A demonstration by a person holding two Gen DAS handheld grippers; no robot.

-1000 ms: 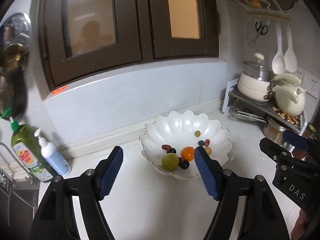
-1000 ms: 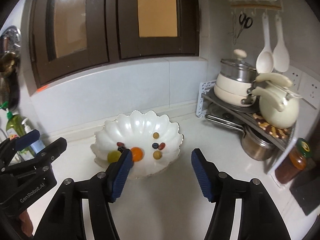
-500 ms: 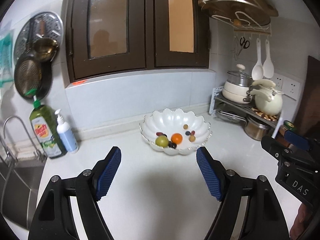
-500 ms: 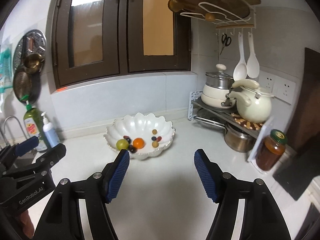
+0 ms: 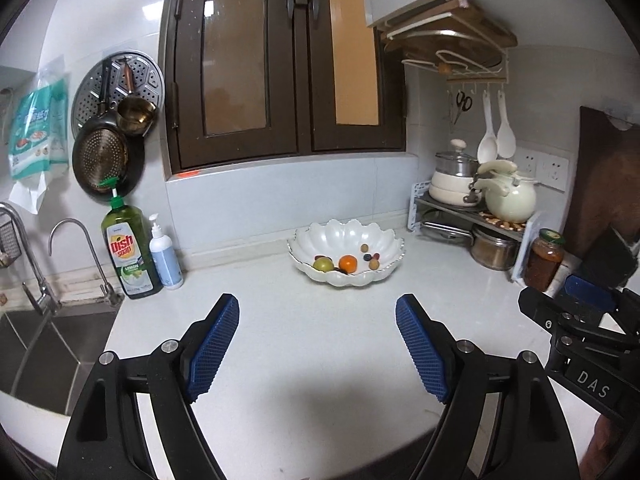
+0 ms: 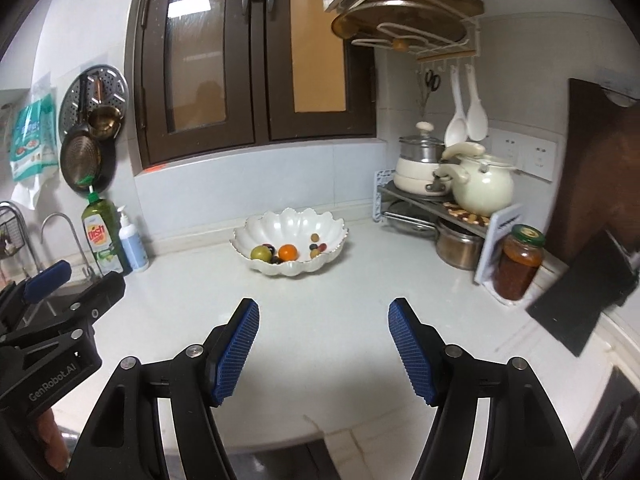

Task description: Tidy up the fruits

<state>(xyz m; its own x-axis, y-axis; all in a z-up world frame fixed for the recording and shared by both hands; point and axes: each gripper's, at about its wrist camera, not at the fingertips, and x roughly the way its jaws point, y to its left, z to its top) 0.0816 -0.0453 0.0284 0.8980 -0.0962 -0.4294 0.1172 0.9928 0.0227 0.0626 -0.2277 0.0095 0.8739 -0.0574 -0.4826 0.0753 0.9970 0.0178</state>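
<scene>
While the fruits (image 5: 347,263) lie together in the white scalloped bowl (image 5: 384,240) near the backsplash, the left gripper (image 5: 317,344) and right gripper (image 6: 324,344) hover over the counter (image 5: 320,360) — both spread wide, holding nothing — well apart from it.

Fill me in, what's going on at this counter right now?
A person holds a two-finger gripper in each hand over a white kitchen counter. The left gripper and right gripper are both open and hold nothing. The fruit, including a green fruit, an orange and several small pieces, sits in the white scalloped bowl near the back wall. Both grippers are well short of the bowl, touching nothing.
</scene>
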